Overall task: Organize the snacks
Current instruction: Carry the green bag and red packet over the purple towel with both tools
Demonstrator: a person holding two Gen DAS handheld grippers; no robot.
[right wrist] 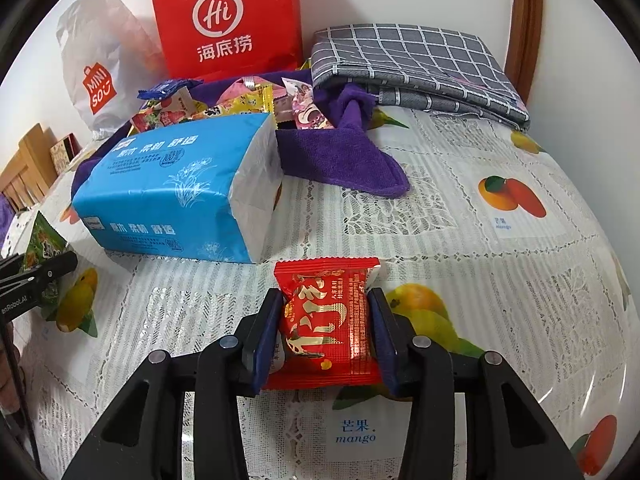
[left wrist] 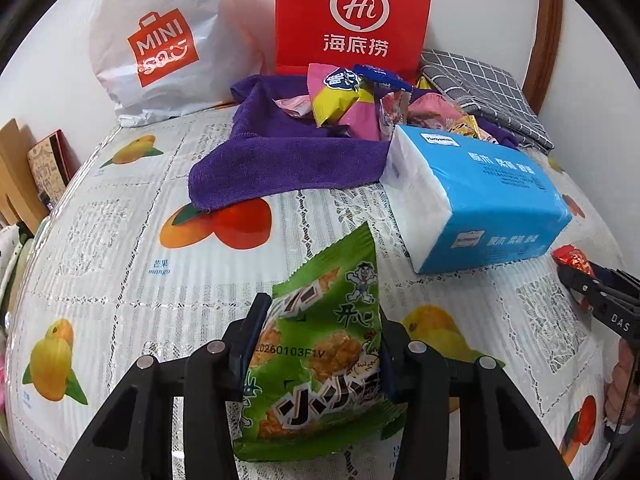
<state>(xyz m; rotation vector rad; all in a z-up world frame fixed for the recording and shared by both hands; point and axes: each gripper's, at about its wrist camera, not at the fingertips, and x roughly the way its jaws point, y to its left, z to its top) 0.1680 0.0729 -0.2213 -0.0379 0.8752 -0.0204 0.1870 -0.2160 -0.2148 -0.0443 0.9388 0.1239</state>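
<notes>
Closest in, the left claw (left wrist: 318,344) pinches a green snack packet (left wrist: 320,344) between its blue pads, the packet standing up out of the grip over the tabletop (left wrist: 120,240), which wears a lace-patterned cover printed with mangoes. The right claw (right wrist: 326,332) is pinching a red snack packet (right wrist: 328,320) in the same way, pads pressed against both sides, low over a printed mango. Each claw shows at the edge of the other's view, so the two are held side by side, the red packet to the right of the green one.

Just beyond them lies a blue tissue pack (left wrist: 480,200), flat on the cover. Behind it a purple towel (left wrist: 288,152) is spread in loose folds, and a heap of small snack packets (left wrist: 348,96) in pink, yellow and blue sits on it. At the back, against the white wall, stand a red paper bag (left wrist: 352,16) and a white plastic bag (left wrist: 160,40). A folded grey checked cloth (right wrist: 412,64) rests at the right rear of the tabletop, touching the towel's edge.
</notes>
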